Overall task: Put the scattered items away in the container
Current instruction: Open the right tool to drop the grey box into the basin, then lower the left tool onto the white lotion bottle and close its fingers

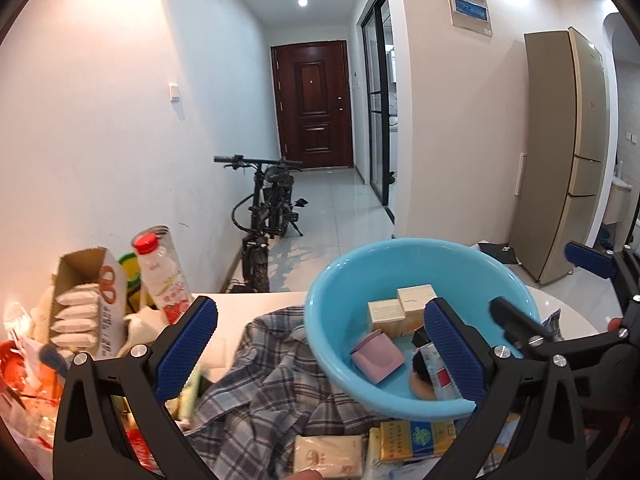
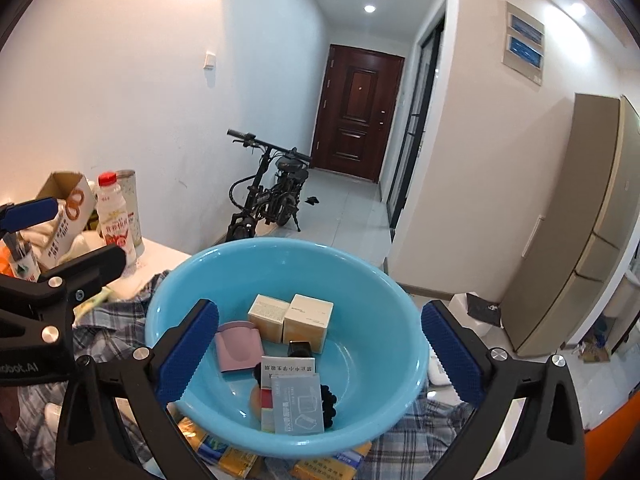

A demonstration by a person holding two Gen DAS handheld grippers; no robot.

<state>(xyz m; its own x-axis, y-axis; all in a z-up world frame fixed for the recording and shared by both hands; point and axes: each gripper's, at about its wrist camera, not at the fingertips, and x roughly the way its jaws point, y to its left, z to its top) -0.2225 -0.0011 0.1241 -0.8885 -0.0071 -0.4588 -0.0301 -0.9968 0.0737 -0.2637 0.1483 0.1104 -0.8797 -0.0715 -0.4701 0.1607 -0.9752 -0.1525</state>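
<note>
Blue-padded fingers of the left gripper (image 1: 320, 354) stand wide apart, released, with nothing between them; below them a plaid shirt (image 1: 256, 384) lies crumpled on the desk, and yellow packets (image 1: 416, 440) and a beige packet (image 1: 328, 456) sit at the near edge. The right gripper (image 2: 320, 354) is likewise spread and empty, poised over the blue basin (image 2: 360, 420). That basin rests on the shirt near the desk's right edge and holds two cream boxes (image 2: 292, 316), a pink pouch (image 2: 240, 346), a grey leaflet (image 2: 298, 404) and dark beads (image 2: 328, 400). At the desk's left edge an open carton of sachets (image 1: 80, 312) and a red-capped bottle (image 1: 164, 276) stand close together. Beyond the far edge, open floor runs past a parked bicycle (image 1: 268, 200) to a brown door (image 1: 312, 108).
</note>
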